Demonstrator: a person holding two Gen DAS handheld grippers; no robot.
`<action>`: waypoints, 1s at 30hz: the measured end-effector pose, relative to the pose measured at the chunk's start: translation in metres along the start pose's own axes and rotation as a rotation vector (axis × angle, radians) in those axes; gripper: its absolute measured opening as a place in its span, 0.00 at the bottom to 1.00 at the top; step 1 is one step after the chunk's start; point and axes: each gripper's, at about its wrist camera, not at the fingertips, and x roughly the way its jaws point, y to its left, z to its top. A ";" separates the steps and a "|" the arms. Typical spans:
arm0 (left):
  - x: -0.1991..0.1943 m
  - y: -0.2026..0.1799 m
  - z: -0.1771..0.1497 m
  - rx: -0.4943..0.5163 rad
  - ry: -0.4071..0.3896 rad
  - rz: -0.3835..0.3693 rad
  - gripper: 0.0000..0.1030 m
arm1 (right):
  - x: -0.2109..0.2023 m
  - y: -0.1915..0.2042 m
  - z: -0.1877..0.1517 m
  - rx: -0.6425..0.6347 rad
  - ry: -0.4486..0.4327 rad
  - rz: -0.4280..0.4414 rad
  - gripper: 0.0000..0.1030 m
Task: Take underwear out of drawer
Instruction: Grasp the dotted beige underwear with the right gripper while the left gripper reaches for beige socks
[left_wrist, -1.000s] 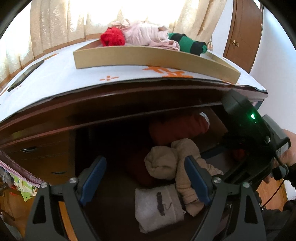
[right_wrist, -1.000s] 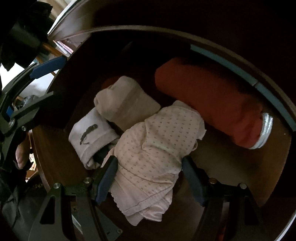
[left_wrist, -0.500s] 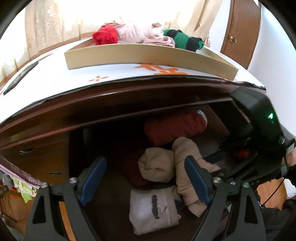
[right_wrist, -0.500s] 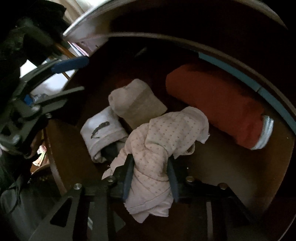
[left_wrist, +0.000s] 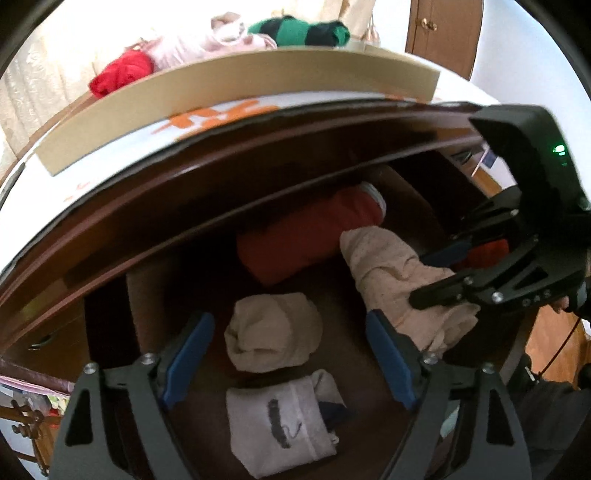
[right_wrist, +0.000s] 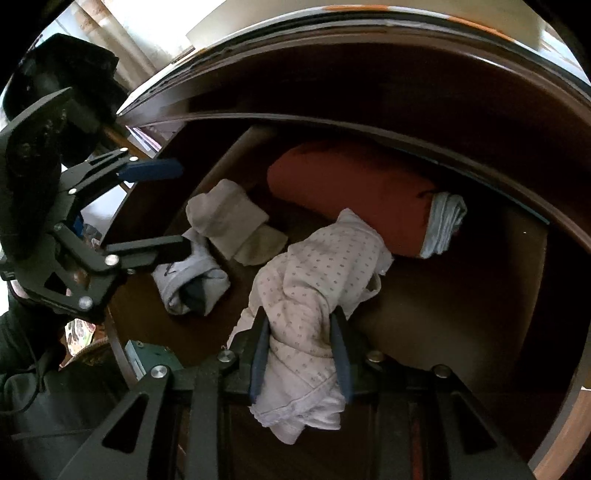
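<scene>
The right gripper (right_wrist: 300, 350) is clamped on the pink dotted underwear (right_wrist: 314, 280), its jaws having just been closing around the bundle, which now hangs lifted above the drawer (right_wrist: 461, 306) floor instead of lying there. The left gripper (left_wrist: 288, 362) stands wide open and empty over a beige roll (left_wrist: 273, 332), nearer than before. Only the left view shows the tray (left_wrist: 236, 110) on top; only the right shows the red roll's (right_wrist: 351, 192) grey end.

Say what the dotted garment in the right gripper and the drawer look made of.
Dotted garment: soft knit, probably cotton; it creases and bunches between the right gripper's pads. Drawer: dark brown wood or veneer, smooth, slightly glossy; which one is unclear.
</scene>
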 end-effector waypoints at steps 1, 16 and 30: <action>0.004 0.000 0.002 0.004 0.019 0.000 0.81 | -0.003 -0.003 -0.001 -0.004 -0.003 0.001 0.33; 0.050 -0.005 0.011 0.061 0.222 -0.039 0.68 | -0.003 -0.011 -0.008 0.002 -0.001 0.020 0.33; 0.059 -0.028 0.002 0.116 0.218 0.016 0.27 | -0.008 -0.004 -0.012 -0.012 -0.033 -0.009 0.33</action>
